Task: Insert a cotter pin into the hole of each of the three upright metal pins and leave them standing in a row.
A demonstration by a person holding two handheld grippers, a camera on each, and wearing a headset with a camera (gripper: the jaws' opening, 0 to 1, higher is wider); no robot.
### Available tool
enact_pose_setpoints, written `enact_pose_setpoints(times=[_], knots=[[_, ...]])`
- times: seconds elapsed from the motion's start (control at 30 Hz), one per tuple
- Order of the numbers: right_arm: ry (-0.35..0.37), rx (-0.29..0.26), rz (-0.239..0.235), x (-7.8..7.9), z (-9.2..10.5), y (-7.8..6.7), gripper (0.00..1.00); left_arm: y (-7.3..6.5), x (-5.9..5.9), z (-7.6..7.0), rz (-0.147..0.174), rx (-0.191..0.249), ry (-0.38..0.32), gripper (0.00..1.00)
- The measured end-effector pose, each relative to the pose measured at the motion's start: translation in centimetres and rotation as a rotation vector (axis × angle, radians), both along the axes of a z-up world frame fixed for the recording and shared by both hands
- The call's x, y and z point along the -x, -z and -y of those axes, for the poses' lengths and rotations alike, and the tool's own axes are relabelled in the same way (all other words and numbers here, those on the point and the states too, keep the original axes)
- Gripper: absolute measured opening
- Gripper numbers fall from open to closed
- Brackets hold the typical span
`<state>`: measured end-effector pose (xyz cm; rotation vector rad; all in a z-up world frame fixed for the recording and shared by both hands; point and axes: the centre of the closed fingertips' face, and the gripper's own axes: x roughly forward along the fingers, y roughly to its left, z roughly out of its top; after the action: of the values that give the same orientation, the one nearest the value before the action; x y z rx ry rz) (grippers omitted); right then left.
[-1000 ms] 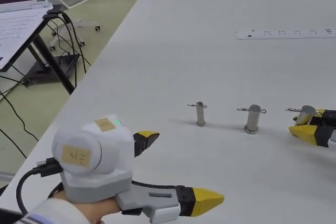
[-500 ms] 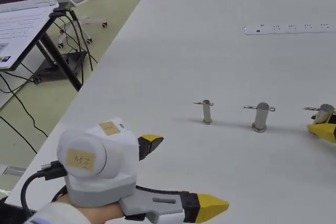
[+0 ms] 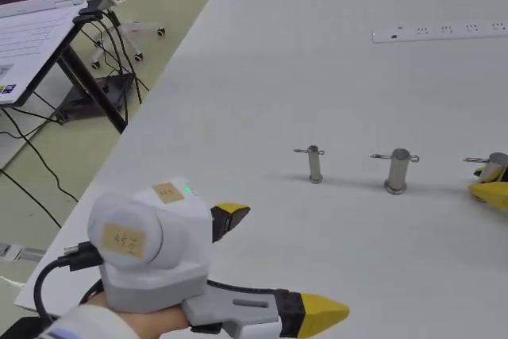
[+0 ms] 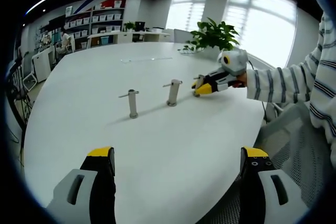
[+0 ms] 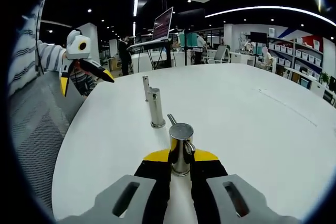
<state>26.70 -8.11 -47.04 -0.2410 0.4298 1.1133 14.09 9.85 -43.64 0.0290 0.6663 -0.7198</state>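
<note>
The right gripper [image 5: 181, 157] is pinching the 3rd upright pin [image 5: 181, 140] low on its vertical shaft at the row's end, its cotter pin [image 5: 172, 120] already crossing the head. The left gripper [image 4: 177, 153] is hovering well apart, jaws spread wide.

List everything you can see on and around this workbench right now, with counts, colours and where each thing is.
Metal pins: three, silver, upright in a row on the table.
Cotter pins: three, silver, one through the top of each metal pin.
Table: one, white.
Power strip: one, white, far side of the table.
Laptop: one, white, open, on a stand left of the table.
Cables: several, black, under the stand.
Plant: one, green, beyond the table's end.
Left gripper: grey with yellow tips, open, over the near edge.
Right gripper: same colours, closed around the right-hand pin.
Sleeve: striped, behind the right gripper.
</note>
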Motion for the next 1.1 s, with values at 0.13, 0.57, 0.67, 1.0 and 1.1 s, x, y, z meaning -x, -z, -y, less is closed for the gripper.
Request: enact_pose_setpoints(times=[0.13,0.57,0.67,1.0,1.1], knots=[[0.008,-0.034,-0.011,-0.01,-0.02,-0.04,0.08,-0.05,0.03,0.07,-0.006,0.002,-0.002,0.99],[0.0,-0.028,-0.013,0.08,-0.2,-0.01,0.09,-0.39,-0.07,0.48,-0.01,0.013,0.004,0.99],[-0.004,-0.016,-0.005,0.16,-0.29,0.03,0.09,-0.39,-0.04,0.55,-0.011,0.013,0.007,0.99],[0.007,-0.021,-0.012,0.05,-0.15,-0.27,0.11,-0.41,0.2,0.33,-0.017,0.004,0.011,0.99],[0.016,-0.025,-0.014,-0.08,-0.02,-0.45,0.13,-0.37,0.22,0.24,-0.02,0.003,0.008,0.99]])
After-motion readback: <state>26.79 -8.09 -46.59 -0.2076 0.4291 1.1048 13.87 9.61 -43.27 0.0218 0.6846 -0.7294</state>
